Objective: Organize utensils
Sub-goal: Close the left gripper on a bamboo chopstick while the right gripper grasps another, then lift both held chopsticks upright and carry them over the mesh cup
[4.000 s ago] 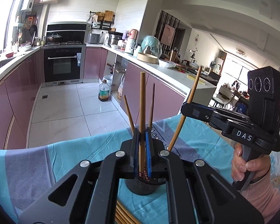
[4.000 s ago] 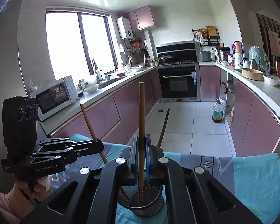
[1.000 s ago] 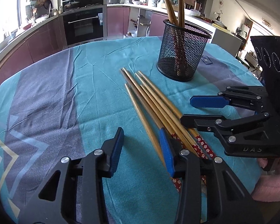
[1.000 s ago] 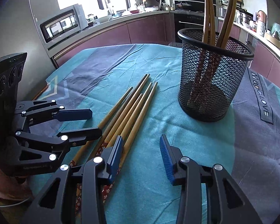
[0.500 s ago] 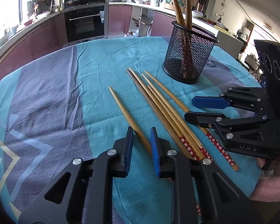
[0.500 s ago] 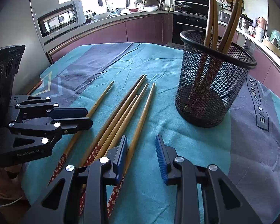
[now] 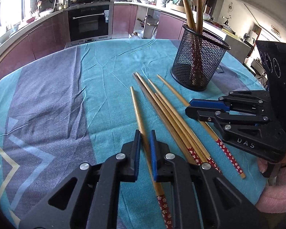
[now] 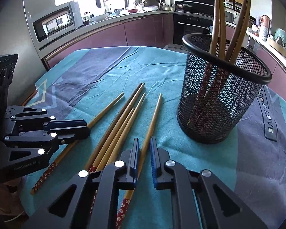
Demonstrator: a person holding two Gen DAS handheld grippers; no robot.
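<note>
Several wooden chopsticks with red flowered ends lie on the teal cloth; a bundle (image 7: 167, 110) (image 8: 120, 122) rests in the middle. My left gripper (image 7: 144, 135) (image 8: 86, 126) is closing on the leftmost chopstick (image 7: 136, 105) (image 8: 106, 108), and its blue pads touch both sides of the stick. My right gripper (image 8: 144, 143) (image 7: 189, 106) is closing the same way on the rightmost chopstick (image 8: 154, 114) (image 7: 169, 85). Both sticks lie flat on the cloth. A black mesh cup (image 7: 198, 64) (image 8: 219, 99) stands behind them, upright, with several chopsticks in it.
The teal and grey tablecloth (image 7: 57, 87) covers a round table whose edge curves along the far side. A pink sleeve (image 7: 276, 194) holds the right gripper's handle. Kitchen counters, an oven (image 7: 89, 21) and a microwave (image 8: 55, 22) lie beyond the table.
Both pairs of jaws have narrowed from wide apart to a tight fit around one chopstick each. The leftmost and rightmost chopsticks have been spread away from the bundle.
</note>
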